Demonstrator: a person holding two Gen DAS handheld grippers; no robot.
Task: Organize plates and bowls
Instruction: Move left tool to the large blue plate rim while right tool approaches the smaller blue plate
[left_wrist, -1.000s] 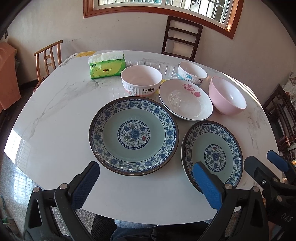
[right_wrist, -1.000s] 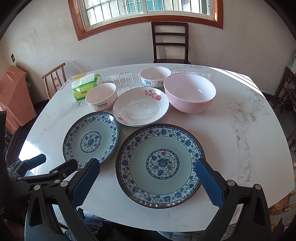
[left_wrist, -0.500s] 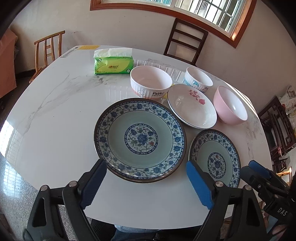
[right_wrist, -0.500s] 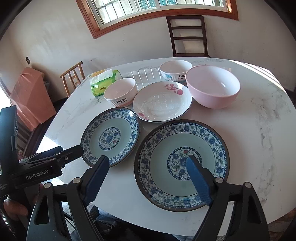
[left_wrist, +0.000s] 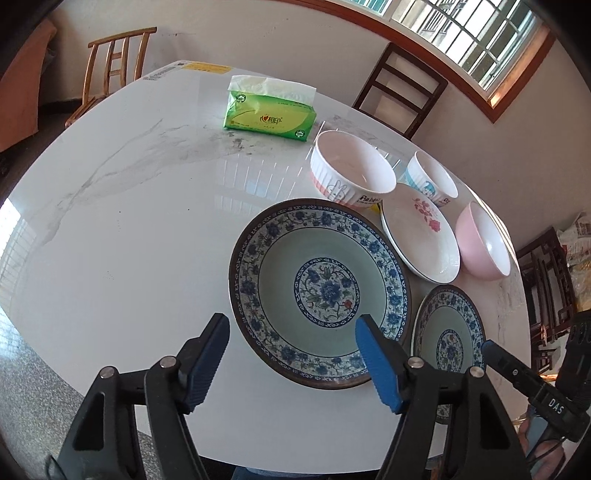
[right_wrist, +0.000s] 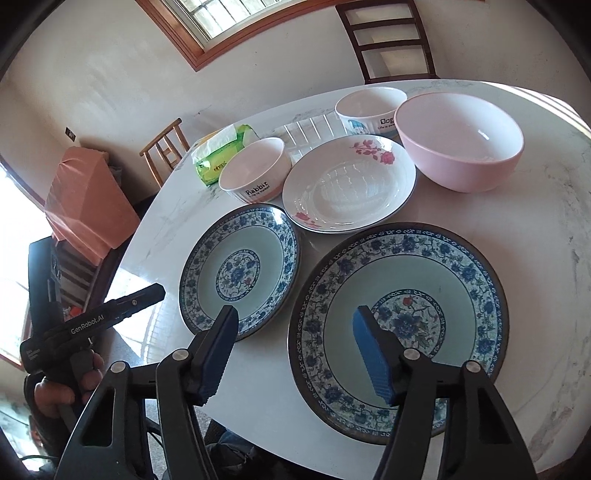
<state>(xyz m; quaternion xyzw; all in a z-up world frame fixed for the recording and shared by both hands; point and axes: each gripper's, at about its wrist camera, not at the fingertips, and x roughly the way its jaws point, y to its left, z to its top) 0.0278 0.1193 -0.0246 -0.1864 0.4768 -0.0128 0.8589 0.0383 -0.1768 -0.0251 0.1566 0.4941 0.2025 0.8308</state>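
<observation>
Both hand-held grippers wide open and empty above two blue-patterned plates.

Left to right on the white tabletop (left_wrist: 110, 229): left hand-held gripper (left_wrist: 291, 363) gaping over the near rim of one blue floral plate (left_wrist: 319, 291); right hand-held gripper (right_wrist: 295, 354) spread just as wide, straddling the gap between the two blue plates, its right finger over the near blue floral plate (right_wrist: 400, 325). Behind, rabbit bowl (right_wrist: 255, 168), rose plate (right_wrist: 349, 182), dog bowl (right_wrist: 369, 107), pink bowl (right_wrist: 460, 140), all empty. Probably glazed ceramic: stiff, slick, heavy enough, chip-prone. Best pinched at the raised rim, squarely, then lifted level for stacking. Tissue pack (left_wrist: 271, 116) well apart.
</observation>
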